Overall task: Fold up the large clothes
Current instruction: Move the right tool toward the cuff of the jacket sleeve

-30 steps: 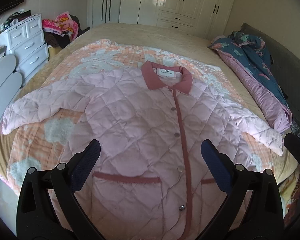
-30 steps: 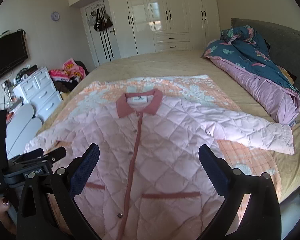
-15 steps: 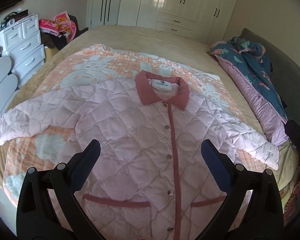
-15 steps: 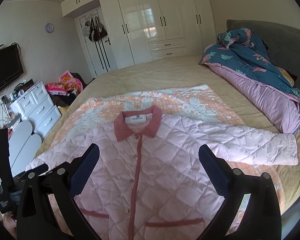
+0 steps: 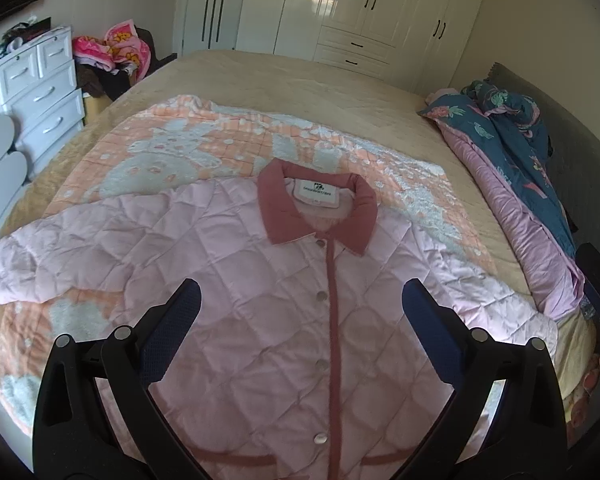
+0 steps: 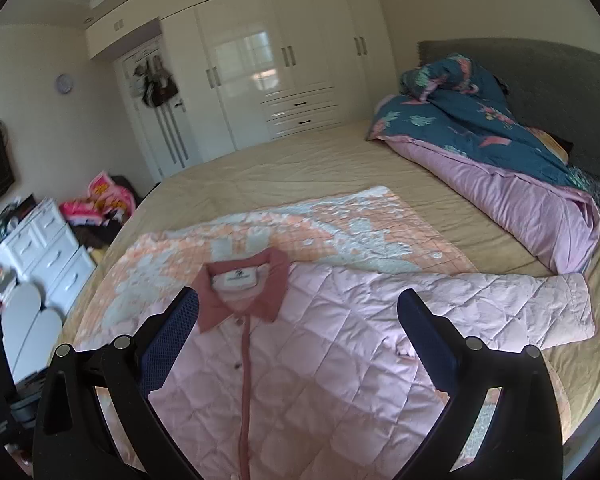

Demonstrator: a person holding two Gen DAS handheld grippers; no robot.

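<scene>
Bedroom with white wardrobes; a wide bed (image 5: 340, 92) carries an orange patterned blanket (image 5: 172, 152). On it lies the pink quilted jacket (image 5: 260, 300), front up, buttoned, collar (image 5: 320, 208) away from the cameras, both sleeves spread. Left gripper (image 5: 300, 312) and right gripper (image 6: 298, 312) hang above the jacket body, fingers spread wide, holding nothing. Judgement: folding not begun. Recommend pinching the right sleeve (image 6: 540, 304) at its cuff, carrying it flat across the chest, keeping quilting smooth.
</scene>
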